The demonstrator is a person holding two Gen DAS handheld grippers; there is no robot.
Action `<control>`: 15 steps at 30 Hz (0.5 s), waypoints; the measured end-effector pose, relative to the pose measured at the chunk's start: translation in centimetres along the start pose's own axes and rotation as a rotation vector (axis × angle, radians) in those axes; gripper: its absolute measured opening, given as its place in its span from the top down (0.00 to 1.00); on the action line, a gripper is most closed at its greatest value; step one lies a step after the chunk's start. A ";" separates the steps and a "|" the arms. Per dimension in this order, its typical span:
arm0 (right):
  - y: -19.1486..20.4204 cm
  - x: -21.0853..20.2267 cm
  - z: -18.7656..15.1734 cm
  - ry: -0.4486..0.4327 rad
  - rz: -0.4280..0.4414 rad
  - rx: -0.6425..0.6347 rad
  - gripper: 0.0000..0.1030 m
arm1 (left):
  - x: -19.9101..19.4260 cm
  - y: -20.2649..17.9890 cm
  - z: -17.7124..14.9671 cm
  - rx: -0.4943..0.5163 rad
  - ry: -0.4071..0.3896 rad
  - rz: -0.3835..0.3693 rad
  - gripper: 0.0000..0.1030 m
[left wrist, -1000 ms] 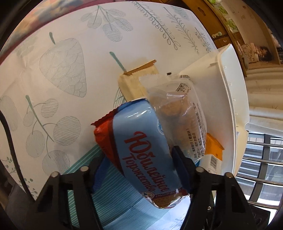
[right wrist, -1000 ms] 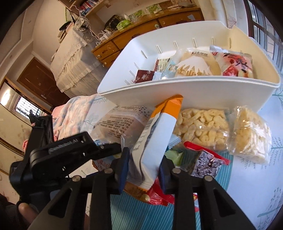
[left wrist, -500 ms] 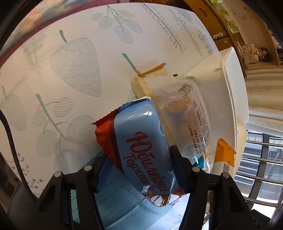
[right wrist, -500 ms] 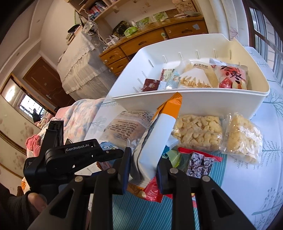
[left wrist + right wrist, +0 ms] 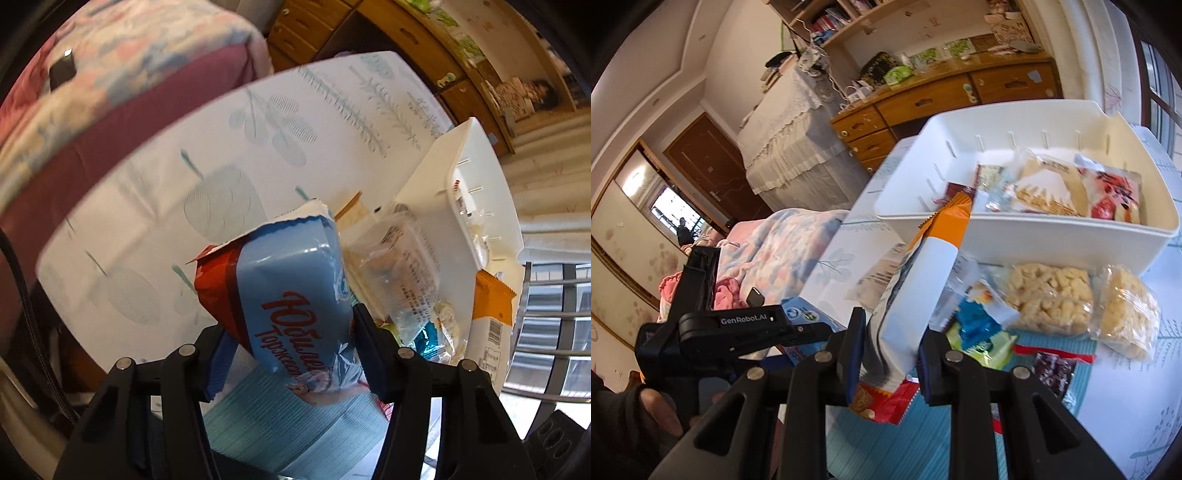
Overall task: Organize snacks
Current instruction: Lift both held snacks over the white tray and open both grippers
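Both packets have come up off the table since a second ago: more of the leaf-print cloth now shows under the blue biscuit pack, and the pink-and-blue bedding beyond the table edge has come into the left camera's view. From the right camera the white bin has sunk lower, so its inside is easier to see.

That bin stands at the far side of the table, already holding several snack packets against its far wall. Just in front of its near wall lie two clear bags of puffed snacks, a clear-wrapped cake and a small heap of little wrappers; these sit between the raised packets and the bin.

The left gripper has its fingers closing on the blue biscuit pack, pads pressed to its two sides, the pack tilted and clear of the table. The right gripper pinches the white-and-orange packet near its lower end, its fingers close together, the orange tip standing up in front of the bin's near wall.
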State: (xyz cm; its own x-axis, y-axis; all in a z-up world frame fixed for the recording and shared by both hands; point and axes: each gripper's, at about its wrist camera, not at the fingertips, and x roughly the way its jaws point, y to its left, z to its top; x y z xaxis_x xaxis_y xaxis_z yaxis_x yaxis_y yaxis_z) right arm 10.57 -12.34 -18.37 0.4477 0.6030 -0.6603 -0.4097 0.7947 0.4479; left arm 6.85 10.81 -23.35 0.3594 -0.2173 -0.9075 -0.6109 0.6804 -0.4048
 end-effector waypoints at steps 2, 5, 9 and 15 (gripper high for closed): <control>0.4 -0.2 0.4 -0.014 0.004 -0.015 0.76 | -1.0 -0.3 0.5 0.020 -0.009 -0.010 0.44; 0.7 -0.6 1.1 -0.048 0.014 -0.025 0.76 | -2.5 -1.1 1.2 0.058 -0.032 -0.018 0.45; 0.8 -1.3 2.5 -0.096 0.009 -0.047 0.76 | -4.4 -3.1 2.2 0.132 -0.052 -0.023 0.45; -0.1 -2.0 4.1 -0.161 -0.015 -0.061 0.76 | -6.0 -7.3 3.5 0.267 -0.007 0.013 0.45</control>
State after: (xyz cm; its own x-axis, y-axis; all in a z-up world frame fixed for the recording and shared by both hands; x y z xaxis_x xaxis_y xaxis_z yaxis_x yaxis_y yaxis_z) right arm 12.93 -13.35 -14.60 0.5738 0.5986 -0.5589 -0.4477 0.8007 0.3980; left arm 11.59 9.57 -14.60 0.3586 -0.2030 -0.9111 -0.4079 0.8438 -0.3486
